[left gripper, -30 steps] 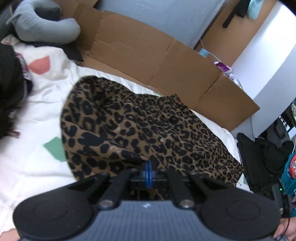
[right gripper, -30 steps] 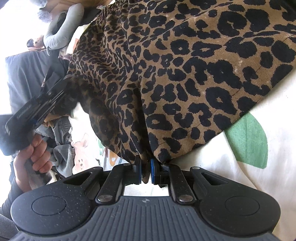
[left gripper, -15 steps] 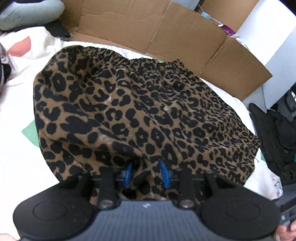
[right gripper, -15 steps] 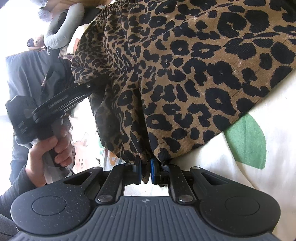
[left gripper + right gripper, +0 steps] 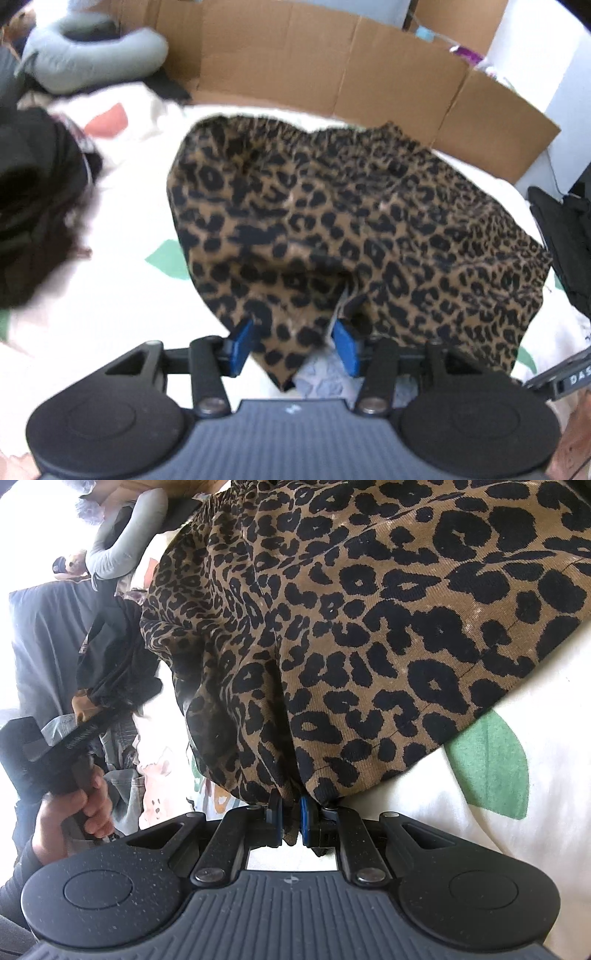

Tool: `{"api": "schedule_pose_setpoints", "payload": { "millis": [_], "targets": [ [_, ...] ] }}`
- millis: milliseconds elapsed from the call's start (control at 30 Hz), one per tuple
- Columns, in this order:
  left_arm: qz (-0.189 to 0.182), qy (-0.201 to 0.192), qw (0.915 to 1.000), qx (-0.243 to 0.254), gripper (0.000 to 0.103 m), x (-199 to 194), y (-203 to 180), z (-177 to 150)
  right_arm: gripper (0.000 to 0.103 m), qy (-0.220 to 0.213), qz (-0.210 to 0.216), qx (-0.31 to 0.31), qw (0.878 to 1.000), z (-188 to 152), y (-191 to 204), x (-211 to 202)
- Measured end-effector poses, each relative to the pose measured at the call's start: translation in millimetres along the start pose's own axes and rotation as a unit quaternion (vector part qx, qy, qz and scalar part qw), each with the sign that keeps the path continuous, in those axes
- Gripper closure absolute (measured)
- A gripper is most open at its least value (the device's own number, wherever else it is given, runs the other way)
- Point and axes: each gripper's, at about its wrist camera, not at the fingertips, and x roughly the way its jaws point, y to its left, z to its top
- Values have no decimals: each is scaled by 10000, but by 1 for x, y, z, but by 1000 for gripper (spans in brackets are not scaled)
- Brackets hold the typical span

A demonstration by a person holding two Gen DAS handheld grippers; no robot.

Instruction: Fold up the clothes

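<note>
1. You are mid-fold on the leopard-print skirt [image 5: 354, 221], which lies spread on the white patterned sheet [image 5: 110, 302] with its gathered waistband toward the cardboard [image 5: 332, 66] at the far edge.
2. Your left gripper [image 5: 293, 341] has just been opening: its blue pads [image 5: 242, 341] stand apart, a corner of the skirt's hem hangs loosely between them, and they do not press on it. I judge this is the release of that corner.
3. Your right gripper [image 5: 291, 821] is pinched tight on another hem corner of the skirt [image 5: 369, 646], the cloth bunched between its pads.
4. Next, draw the left gripper clear without snagging the hem, then carry or lay down the right-hand corner so both edges meet evenly; otherwise the fold will sit skewed.
5. No basket or bin is in view. Dark clothes [image 5: 33, 206] are heaped on the sheet to the left, and a grey curved pillow [image 5: 92, 62] lies by the cardboard.
</note>
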Motion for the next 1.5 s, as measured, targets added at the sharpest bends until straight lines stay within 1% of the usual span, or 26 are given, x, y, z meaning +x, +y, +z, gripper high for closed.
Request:
{"api": "schedule_pose_setpoints", "payload": {
  "millis": [200,300,333,367,467,500,600,700,933,1033,1100,1233,1333,1433,1500],
  "targets": [
    [32,193,9998,-78,51,23,4,-14,95,38,-82,-116,9999,0,4,-1],
    [30,194,9997,-175,56,26,10,-19,95,26,-94,-108,9999,0,4,-2],
    [24,187,9995,-244,66,25,13,-19,95,19,-95,-98,9999,0,4,-2],
    [17,180,9993,-313,80,25,15,-20,95,14,-98,-97,9999,-1,4,-2],
    [31,129,9990,-436,95,19,22,-20,95,28,-103,-150,9998,-2,8,-2],
    [65,77,9990,-427,98,15,22,-19,95,34,-107,-162,9998,-2,9,-3],
    [88,-42,9987,-493,99,1,29,-16,95,30,-100,-181,9998,-2,12,-6],
    [239,-206,9981,-521,101,-17,38,-16,95,9,-81,-150,9999,-2,14,-9],
    [732,-505,9934,-718,102,-63,66,-14,95,76,-10,-125,9999,-4,17,-10],
    [856,-582,9903,-923,102,-79,81,-10,95,129,27,-130,9998,-4,21,-10],
    [990,-663,9886,-922,102,-88,87,-5,95,150,106,-149,9997,-4,24,-10],
    [1157,-722,9878,-750,102,-93,95,3,95,164,178,-97,9997,-2,25,-13],
    [1167,-718,9877,-755,102,-92,101,7,95,154,174,37,9997,-1,19,-12],
    [1320,-663,9880,-455,102,-85,99,8,96,151,144,94,9997,-1,15,-10],
    [1363,-622,9878,-434,102,-85,100,5,96,175,135,156,9996,0,13,-7]
  ]
}}
